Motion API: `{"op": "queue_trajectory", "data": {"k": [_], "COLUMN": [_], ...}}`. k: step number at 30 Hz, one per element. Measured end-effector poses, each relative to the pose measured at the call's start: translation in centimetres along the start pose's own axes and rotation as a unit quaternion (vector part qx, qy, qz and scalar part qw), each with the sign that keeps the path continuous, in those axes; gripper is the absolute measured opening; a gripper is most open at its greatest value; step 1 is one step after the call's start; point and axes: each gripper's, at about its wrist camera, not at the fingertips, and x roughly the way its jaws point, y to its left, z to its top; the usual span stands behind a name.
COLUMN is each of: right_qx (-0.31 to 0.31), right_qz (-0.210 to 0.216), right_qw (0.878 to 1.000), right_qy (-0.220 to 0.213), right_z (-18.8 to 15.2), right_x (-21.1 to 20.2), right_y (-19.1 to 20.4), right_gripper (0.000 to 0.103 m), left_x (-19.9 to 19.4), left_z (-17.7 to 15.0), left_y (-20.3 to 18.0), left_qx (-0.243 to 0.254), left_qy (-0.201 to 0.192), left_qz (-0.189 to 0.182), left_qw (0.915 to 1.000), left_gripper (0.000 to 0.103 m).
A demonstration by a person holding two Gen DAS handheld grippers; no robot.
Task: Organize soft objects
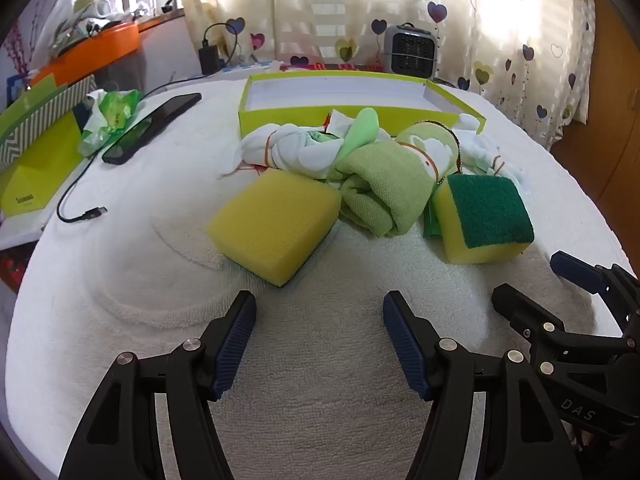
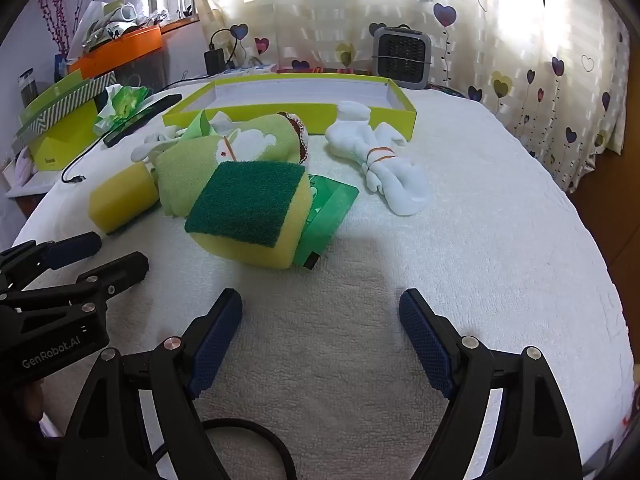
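Nearest the lens, both tools hover over bare white towelling at the near edge of the table (image 1: 320, 420): the left gripper (image 1: 319, 312) has its jaws spread wide with nothing between them, and the right gripper (image 2: 320, 308) is just as wide and just as empty. Beyond them, around the middle of the table, lies the heap to be sorted. A plain yellow sponge (image 1: 276, 224) sits at the left of it, touching a rolled green towel (image 1: 384, 196) bound with a rubber band; a yellow sponge with a green scouring pad (image 2: 250, 212) leans against the roll's other side, partly over a flat green packet (image 2: 328, 208). A banded white sock bundle (image 2: 380, 160) lies apart to the right, another white bundle (image 1: 288, 148) behind the plain sponge. A shallow yellow-green box (image 1: 352, 96), open and empty, stands along the far edge just behind the heap, and is probably where they belong. Everything looks light and squashy, not fragile. Sponges should compress and hold well if pinched across their flat sides; the bundles seem best taken at the band, where the cloth is tightest and will not unroll.
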Motion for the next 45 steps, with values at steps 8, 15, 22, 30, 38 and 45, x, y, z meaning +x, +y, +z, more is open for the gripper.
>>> {"op": "queue_trajectory", "data": {"k": [8,15,22,30,38,45], "right_qx": [0.0,0.0,0.0,0.0,0.0,0.0], "right_qz": [0.0,0.0,0.0,0.0,0.0,0.0], "right_qw": [1.0,1.0,1.0,1.0,1.0,1.0], "right_qy": [-0.001,-0.002,-0.002,-0.003,-0.003,-0.003], "right_z": [0.0,0.0,0.0,0.0,0.0,0.0], "right_x": [0.0,0.0,0.0,0.0,0.0,0.0], "right_y": [0.0,0.0,0.0,0.1,0.1,0.1], "right_gripper": [0.081,0.081,0.081,0.081,0.081,0.081], "left_x": [0.1,0.0,0.0,0.0,0.3,0.3], "left_z": [0.1,0.0,0.0,0.3,0.3,0.3], "left_y": [0.0,0.0,0.0,0.7,1.1,1.1], "left_qx": [0.001,0.002,0.001,0.0,0.0,0.0], "left_qy": [0.001,-0.001,-0.002,-0.002,-0.006,-0.006], "left_qz": [0.001,0.002,0.002,0.002,0.004,0.003], "left_qw": [1.0,1.0,1.0,1.0,1.0,1.0], "left_gripper": [0.065,0.066,0.066,0.067,0.067,0.067]}}
